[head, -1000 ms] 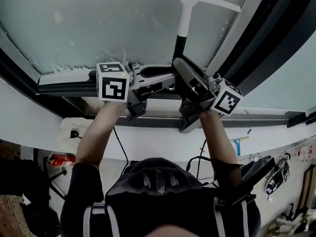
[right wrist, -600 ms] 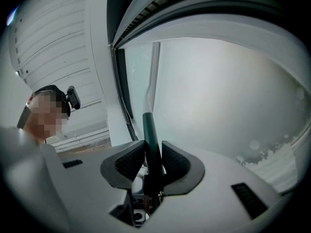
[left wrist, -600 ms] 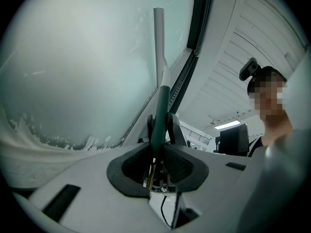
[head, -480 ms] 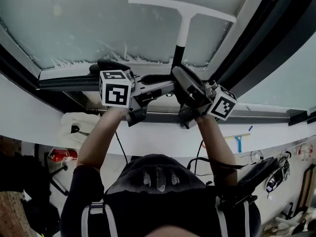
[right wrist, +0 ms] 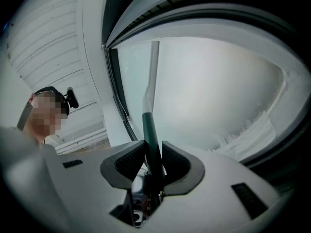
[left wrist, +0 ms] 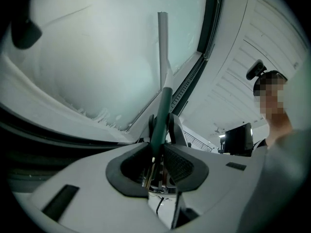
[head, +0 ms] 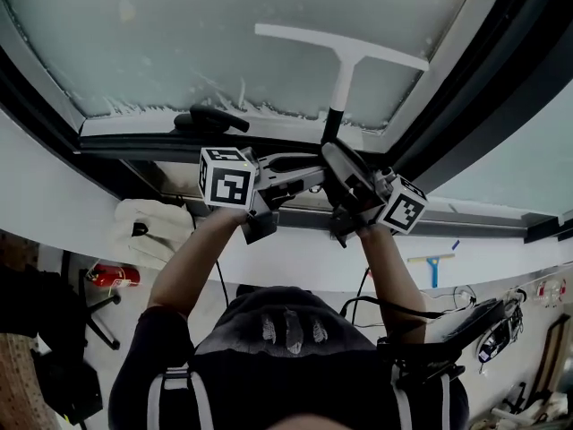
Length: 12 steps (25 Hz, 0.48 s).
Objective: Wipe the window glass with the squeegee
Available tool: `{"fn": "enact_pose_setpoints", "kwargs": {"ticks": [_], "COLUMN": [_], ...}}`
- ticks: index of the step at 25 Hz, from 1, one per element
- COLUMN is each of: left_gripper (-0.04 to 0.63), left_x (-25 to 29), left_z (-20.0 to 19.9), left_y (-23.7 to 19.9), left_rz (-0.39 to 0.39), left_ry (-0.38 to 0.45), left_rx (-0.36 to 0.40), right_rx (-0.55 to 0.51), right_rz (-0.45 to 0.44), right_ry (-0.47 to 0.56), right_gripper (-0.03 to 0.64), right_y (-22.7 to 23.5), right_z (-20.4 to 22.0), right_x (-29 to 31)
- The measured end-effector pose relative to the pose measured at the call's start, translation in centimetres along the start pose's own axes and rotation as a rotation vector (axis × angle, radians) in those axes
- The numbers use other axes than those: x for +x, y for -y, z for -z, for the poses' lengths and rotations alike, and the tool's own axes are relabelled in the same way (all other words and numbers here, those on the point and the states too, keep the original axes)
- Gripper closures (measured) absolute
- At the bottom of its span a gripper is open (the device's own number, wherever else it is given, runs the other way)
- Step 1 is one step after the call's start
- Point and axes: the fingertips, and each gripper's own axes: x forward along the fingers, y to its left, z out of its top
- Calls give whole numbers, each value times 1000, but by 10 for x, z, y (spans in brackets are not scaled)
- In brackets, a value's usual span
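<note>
The squeegee (head: 343, 70) has a white T-shaped blade pressed flat on the frosted window glass (head: 197, 43), and a dark green handle (head: 329, 131) that runs down to the lower frame. Both grippers clamp that handle from opposite sides. My left gripper (head: 309, 170) comes in from the left and my right gripper (head: 338, 170) from the right. In the left gripper view the handle (left wrist: 162, 113) passes between the shut left gripper (left wrist: 162, 129). In the right gripper view the handle (right wrist: 150, 130) sits inside the shut right gripper (right wrist: 152, 152). Soap foam (head: 219, 103) lines the pane's bottom edge.
A black window lever (head: 210, 119) lies on the lower frame left of the grippers. A dark slanted frame bar (head: 466, 88) bounds the pane at the right. Below the sill lie a white cloth (head: 152, 227), a red object (head: 112, 276) and a blue squeegee (head: 432, 263).
The squeegee blade has come down the glass toward the lower frame. Both grippers moved down with it and still clamp the handle.
</note>
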Motion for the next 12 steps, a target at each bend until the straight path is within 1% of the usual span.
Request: {"fn": "enact_pose_setpoints", "kwargs": {"ticks": [6,12], "left_gripper": [502,502], "left_x": [-11,-11], "left_z": [19,30], "left_y": [10,5], "left_rz": [-24,-40], "left_ry": [12,11], "left_rx": [-15,-40], "right_rx": [19,44], "right_rz": [-1,2], "right_ry": [-7,-14], "right_gripper": [512,512], "right_y": [-10,-3], "right_z": [19,28], "right_x": [-7,-14]}}
